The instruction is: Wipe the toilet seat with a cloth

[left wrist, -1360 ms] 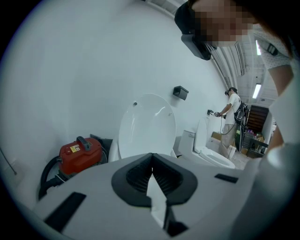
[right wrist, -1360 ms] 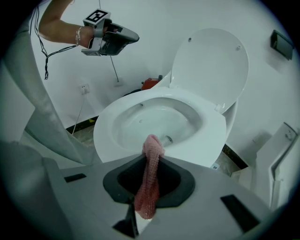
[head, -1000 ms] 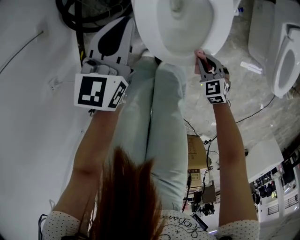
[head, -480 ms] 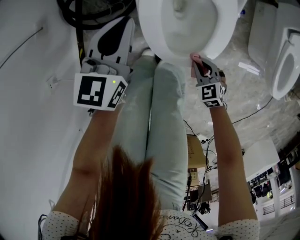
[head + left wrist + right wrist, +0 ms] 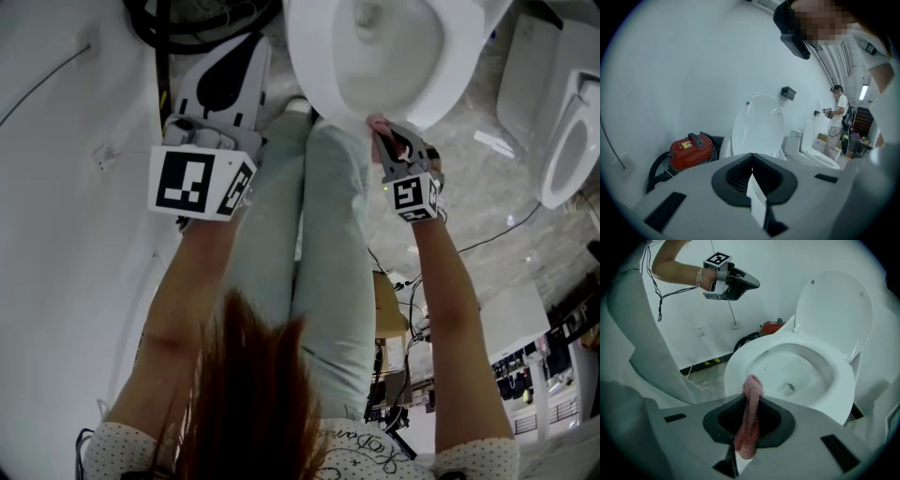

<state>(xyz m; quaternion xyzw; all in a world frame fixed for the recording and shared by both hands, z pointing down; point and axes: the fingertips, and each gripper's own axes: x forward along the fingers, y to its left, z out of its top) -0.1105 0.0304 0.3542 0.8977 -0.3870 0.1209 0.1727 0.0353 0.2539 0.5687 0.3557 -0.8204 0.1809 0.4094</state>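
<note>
Toilet seat (image 5: 448,77) is up at 12 o'clock in my head view, with the lid (image 5: 834,310) flipped up behind it. My left gripper (image 5: 246,52) hangs around 10 o'clock, well off the bowl, jaws pressed together on nothing, and its own view shows a red canister (image 5: 691,149) by the wall. Over at 1 o'clock my right gripper (image 5: 389,141) is clamped on the pink cloth (image 5: 378,122), which pokes out past the jaws right at the seat's near rim. Can't tell if it's actually touching.
</note>
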